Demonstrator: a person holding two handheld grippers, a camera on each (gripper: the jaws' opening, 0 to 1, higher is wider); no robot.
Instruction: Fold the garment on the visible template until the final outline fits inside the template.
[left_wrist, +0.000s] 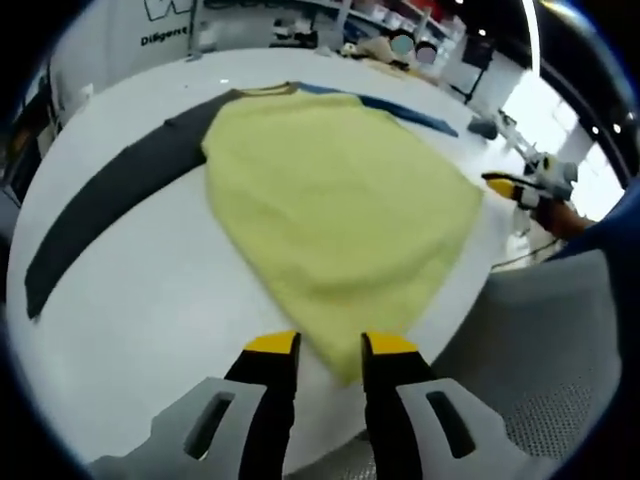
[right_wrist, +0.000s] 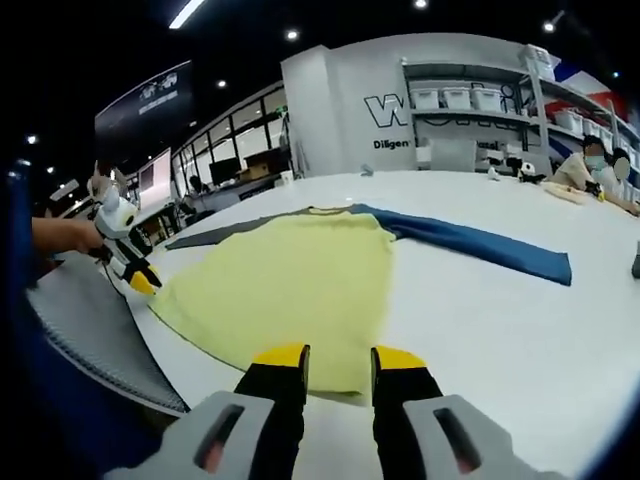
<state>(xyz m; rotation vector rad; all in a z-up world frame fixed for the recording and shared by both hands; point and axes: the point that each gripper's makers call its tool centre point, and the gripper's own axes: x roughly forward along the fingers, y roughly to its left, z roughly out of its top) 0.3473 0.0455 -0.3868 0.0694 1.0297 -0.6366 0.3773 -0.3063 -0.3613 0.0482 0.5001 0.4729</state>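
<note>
A yellow shirt (left_wrist: 340, 200) lies flat on the white table (left_wrist: 150, 300), its hem toward me. Its dark grey sleeve (left_wrist: 110, 200) stretches out to one side and its blue sleeve (right_wrist: 480, 245) to the other. In the left gripper view my left gripper (left_wrist: 330, 345) is open, with a hem corner reaching between its yellow-tipped jaws. My right gripper (right_wrist: 338, 352) is open too, at the shirt (right_wrist: 290, 280) hem's edge. Each gripper also appears in the other's view: the right gripper (left_wrist: 510, 187) at the hem's far corner, the left gripper (right_wrist: 135, 275) at the hem's left corner.
A grey mesh surface (right_wrist: 90, 330) runs along the table's near edge, beside a person's blue sleeve (right_wrist: 20, 300). Shelves with white boxes (right_wrist: 470, 100) stand at the back. People (right_wrist: 600, 165) sit by the table's far right end. Small items (left_wrist: 400, 45) lie on the far side.
</note>
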